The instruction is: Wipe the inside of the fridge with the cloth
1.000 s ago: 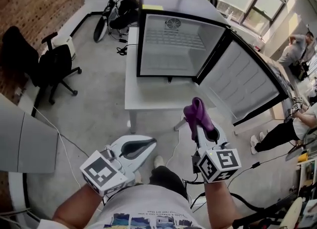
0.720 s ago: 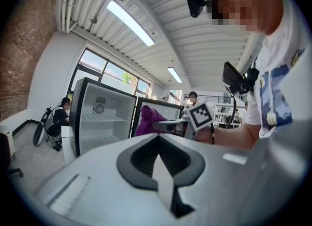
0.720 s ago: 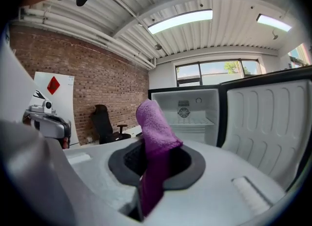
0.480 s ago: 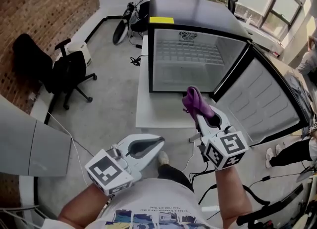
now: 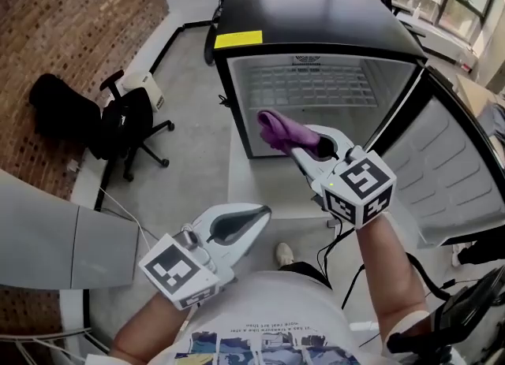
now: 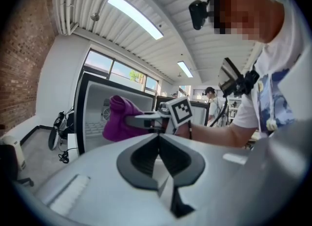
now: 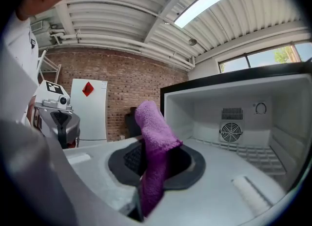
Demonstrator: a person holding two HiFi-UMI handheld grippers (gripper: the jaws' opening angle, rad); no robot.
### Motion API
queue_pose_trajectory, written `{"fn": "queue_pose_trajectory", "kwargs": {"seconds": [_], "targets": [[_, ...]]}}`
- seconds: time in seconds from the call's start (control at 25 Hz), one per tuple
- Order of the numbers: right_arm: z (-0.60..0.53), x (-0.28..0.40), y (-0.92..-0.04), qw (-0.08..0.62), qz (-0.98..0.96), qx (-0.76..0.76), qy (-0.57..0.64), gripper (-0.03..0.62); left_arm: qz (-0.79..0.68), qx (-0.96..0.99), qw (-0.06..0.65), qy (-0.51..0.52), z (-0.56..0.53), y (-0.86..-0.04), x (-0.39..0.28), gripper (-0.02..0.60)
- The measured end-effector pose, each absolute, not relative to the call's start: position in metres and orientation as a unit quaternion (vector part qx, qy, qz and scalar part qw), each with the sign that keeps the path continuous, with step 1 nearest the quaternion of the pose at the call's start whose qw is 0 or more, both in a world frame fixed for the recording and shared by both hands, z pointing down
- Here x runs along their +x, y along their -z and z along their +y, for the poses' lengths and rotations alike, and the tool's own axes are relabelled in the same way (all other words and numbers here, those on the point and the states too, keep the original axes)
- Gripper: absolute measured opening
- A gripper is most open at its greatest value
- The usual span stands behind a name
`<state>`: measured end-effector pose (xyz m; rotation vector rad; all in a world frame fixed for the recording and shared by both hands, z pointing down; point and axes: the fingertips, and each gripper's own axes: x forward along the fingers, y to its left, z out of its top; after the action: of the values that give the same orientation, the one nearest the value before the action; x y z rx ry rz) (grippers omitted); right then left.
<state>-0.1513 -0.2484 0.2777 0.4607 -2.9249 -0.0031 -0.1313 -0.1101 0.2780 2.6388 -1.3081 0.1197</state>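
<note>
At twelve o'clock in the head view, the open fridge (image 5: 316, 9) is seen with its door (image 5: 454, 174) swung out toward three o'clock. The purple cloth (image 5: 278, 130) is pinched between the jaws of the right gripper (image 5: 293, 144), just before the opening, and no wall is yet touched. The left gripper (image 5: 260, 215), at seven o'clock, is carried empty, its jaws pressed together. Only a narrow fold appears to be clamped, so the cloth could be dragged loose once it is rubbed hard along the liner.
</note>
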Motion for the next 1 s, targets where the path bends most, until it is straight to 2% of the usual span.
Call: {"fn": "queue_pose_trajectory", "kwargs": {"seconds": [0.56,1.0], "targets": [[-0.294,-0.226,-0.299,0.095,-0.995,0.022,0.017,0.054,-0.471,0.874,0.099,-0.067,-0.149,-0.286,-0.144,0.006],[-0.334,-0.257,-0.298,0.109,-0.993,0.017,0.04,0.054,-0.491,0.862,0.104,-0.073,-0.16,-0.287,-0.148,0.005]]}}
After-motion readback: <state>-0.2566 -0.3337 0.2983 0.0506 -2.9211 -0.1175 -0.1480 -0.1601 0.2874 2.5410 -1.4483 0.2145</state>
